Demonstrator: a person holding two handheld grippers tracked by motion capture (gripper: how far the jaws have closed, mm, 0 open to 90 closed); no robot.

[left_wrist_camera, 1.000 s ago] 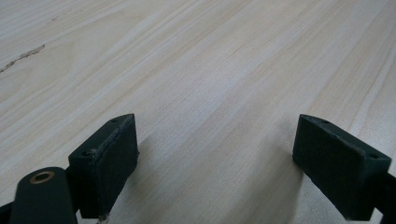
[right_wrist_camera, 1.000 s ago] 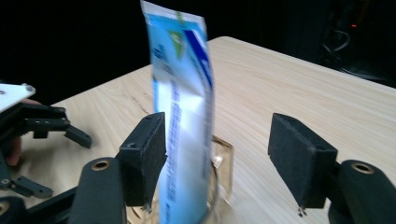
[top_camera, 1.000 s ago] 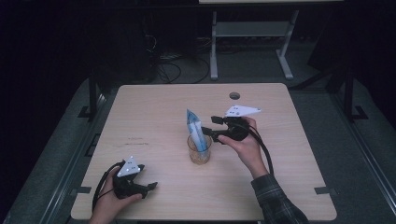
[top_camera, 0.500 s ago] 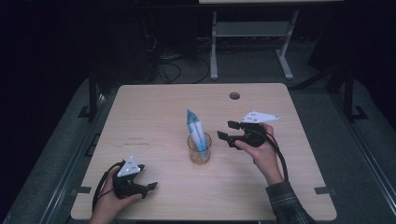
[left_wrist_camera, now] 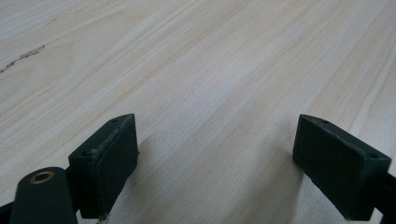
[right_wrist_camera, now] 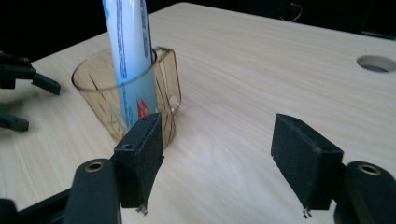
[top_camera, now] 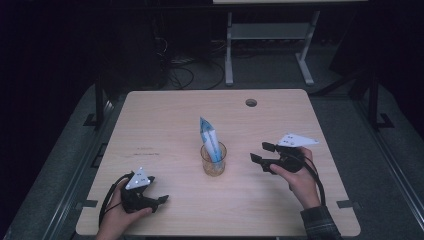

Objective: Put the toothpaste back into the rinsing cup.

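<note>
Roughly, left to right: left gripper point(top_camera: 159, 200) sits low at the near-left corner of the desk point(top_camera: 165, 115), hand wrapped round it, jaws level and pointing right. In the left gripper view its jaws stand wide apart with bare wood between them, nothing held.

Mid-desk: the cup point(top_camera: 214, 159), clear amber, upright. A tube point(top_camera: 209, 137) stands in it, blue and white, long axis near vertical, tilted a little toward the far-left, top end well above the rim. In the right gripper view the tube point(right_wrist_camera: 132, 56) leans on the cup point(right_wrist_camera: 126, 102) wall.

Right gripper point(top_camera: 261, 152) is just right of the cup, apart from it, jaws level and aimed left at it. Jaws are apart and have just been opening a bit more; nothing between them, only desk. Hand comes in from the near-right edge, forearm angled up the desk.

Key relation: cup and tube lie straight left of the right gripper, off its left jaw. Right hand is clearly nearer; left is well apart.
</note>
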